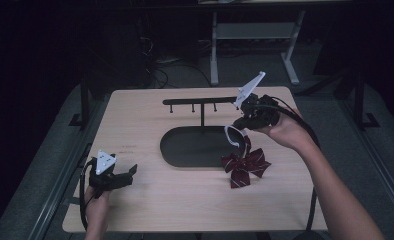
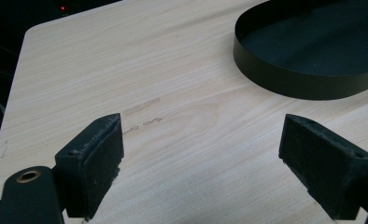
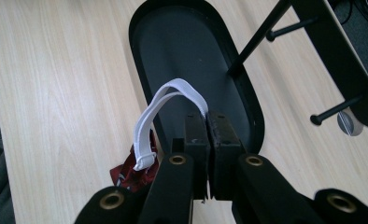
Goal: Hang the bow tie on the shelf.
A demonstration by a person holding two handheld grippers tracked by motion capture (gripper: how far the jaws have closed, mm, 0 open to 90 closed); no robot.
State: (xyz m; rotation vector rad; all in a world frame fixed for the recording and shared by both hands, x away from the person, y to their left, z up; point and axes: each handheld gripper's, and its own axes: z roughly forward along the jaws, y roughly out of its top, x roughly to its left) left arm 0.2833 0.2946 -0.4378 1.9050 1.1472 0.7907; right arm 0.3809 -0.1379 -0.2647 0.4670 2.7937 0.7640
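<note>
Two steps look left: lifting and hooking. Near the table's (image 1: 135, 120) front left corner the left gripper (image 1: 127, 175) rests open and empty. The right gripper (image 3: 205, 123) pinches the white strap (image 3: 147, 119) of the bow tie (image 1: 245, 167), which touches the table beside the tray (image 1: 185, 150); the rack's pegs (image 1: 192, 108) hang bare.

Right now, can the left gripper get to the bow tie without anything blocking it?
Probably yes. The left gripper sits open over bare table, and nothing stands between it and the bow tie. But the right gripper is shut on its white strap, so that hand crowds the far side.
</note>
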